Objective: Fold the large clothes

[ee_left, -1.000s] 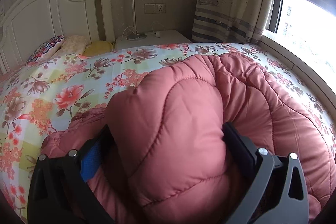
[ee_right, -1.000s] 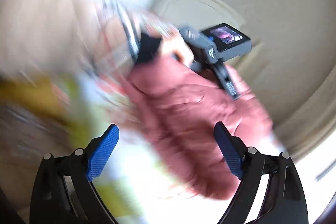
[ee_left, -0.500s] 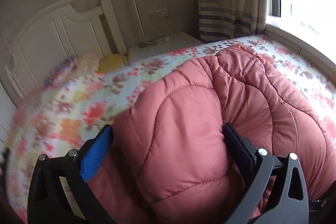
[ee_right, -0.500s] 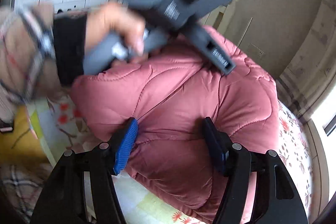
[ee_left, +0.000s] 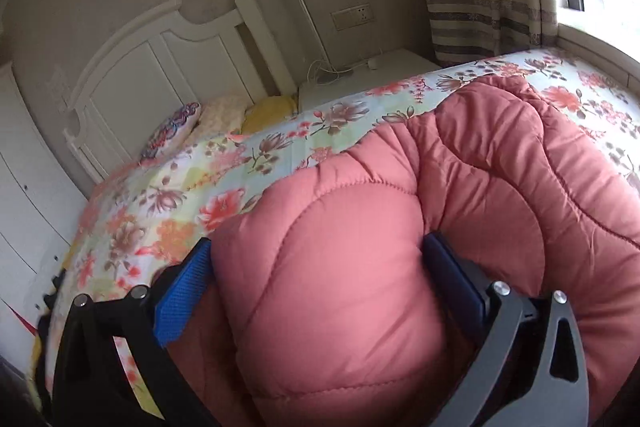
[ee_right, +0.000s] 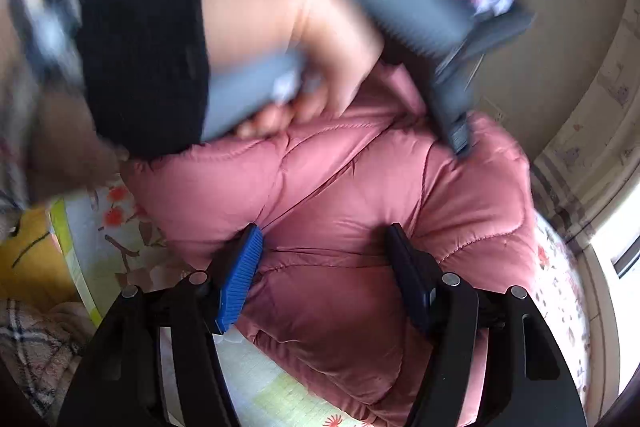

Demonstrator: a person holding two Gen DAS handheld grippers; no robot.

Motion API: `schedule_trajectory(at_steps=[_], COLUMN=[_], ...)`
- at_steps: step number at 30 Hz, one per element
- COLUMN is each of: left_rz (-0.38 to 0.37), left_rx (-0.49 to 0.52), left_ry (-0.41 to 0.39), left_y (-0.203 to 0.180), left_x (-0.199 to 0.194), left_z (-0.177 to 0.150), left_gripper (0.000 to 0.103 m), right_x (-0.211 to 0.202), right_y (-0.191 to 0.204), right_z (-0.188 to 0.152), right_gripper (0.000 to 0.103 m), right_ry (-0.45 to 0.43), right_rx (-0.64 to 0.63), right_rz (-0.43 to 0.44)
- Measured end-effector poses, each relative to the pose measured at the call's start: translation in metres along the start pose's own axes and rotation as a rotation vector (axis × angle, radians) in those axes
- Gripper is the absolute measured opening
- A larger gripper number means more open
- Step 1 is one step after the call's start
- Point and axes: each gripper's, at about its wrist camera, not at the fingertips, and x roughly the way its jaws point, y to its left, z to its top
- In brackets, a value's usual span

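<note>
Both jaws clamp the pink quilted coat [ee_left: 340,287].

My tongs' pads [ee_left: 182,301] are bright blue on black frames. Between them sits the salmon-pink quilted jacket [ee_left: 344,291], on a pale floral bedsheet [ee_left: 168,195] with red and brown blooms; behind the sheet, a white headboard [ee_left: 160,67].
</note>
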Motion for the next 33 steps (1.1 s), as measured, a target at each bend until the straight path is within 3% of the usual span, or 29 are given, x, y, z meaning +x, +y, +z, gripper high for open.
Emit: schedule_trajectory(at_steps=[3,5,7,8,11,14,17,20,22,23,25,30,33], left_rz=[0.014,0.018,-0.015,-0.038,-0.072,-0.075,-0.08,-0.089,-0.095,-0.096,-0.108,-0.109,-0.113], left_rx=[-0.005,-0.003,-0.039,-0.064,-0.091,-0.085,-0.091,-0.097,-0.103,-0.11,-0.118,-0.111,-0.118], left_ry=[-0.003,-0.013,-0.017,-0.017,-0.018,-0.017,-0.017,-0.013,-0.005,0.01,0.024,0.017,0.014], left_y=[0.005,0.005,0.012,0.017,0.017,0.014,0.015,0.017,0.018,0.019,0.021,0.019,0.02], left_x=[0.0,0.0,0.002,0.005,0.004,0.005,0.006,0.007,0.009,0.012,0.015,0.013,0.012], left_z=[-0.002,-0.002,-0.004,-0.005,-0.005,-0.003,-0.003,-0.004,-0.004,-0.004,-0.004,-0.005,-0.005], left_gripper=[0.101,0.101,0.101,0.101,0.101,0.101,0.101,0.101,0.101,0.101,0.101,0.101,0.101], right_x=[-0.005,-0.017,-0.039,-0.047,-0.049,-0.009,0.051,0.115,0.177,0.197,0.2,0.188,0.175], right_y=[-0.009,-0.028,-0.063,-0.08,-0.153,-0.215,-0.264,-0.274,-0.266,-0.261,-0.264,-0.277,-0.296], right_z=[0.004,0.012,0.014,0.015,0.023,0.036,0.05,0.06,0.046,0.036,0.032,0.052,0.074], right_gripper=[0.064,0.064,0.059,0.057,0.054,0.045,0.035,0.034,0.034,0.034,0.034,0.034,0.034], right_ry=[-0.003,-0.026,-0.111,-0.149,-0.211,-0.155,-0.079,0.031,0.228,0.269,0.235,0.267,0.166], right_rx=[0.004,0.045,0.138,0.171,0.265,0.359,0.468,0.46,0.445,0.458,0.489,0.422,0.445], right_rz=[0.057,0.181,0.294,0.304,0.184,0.154,0.233,0.241,0.286,0.327,0.338,0.312,0.275])
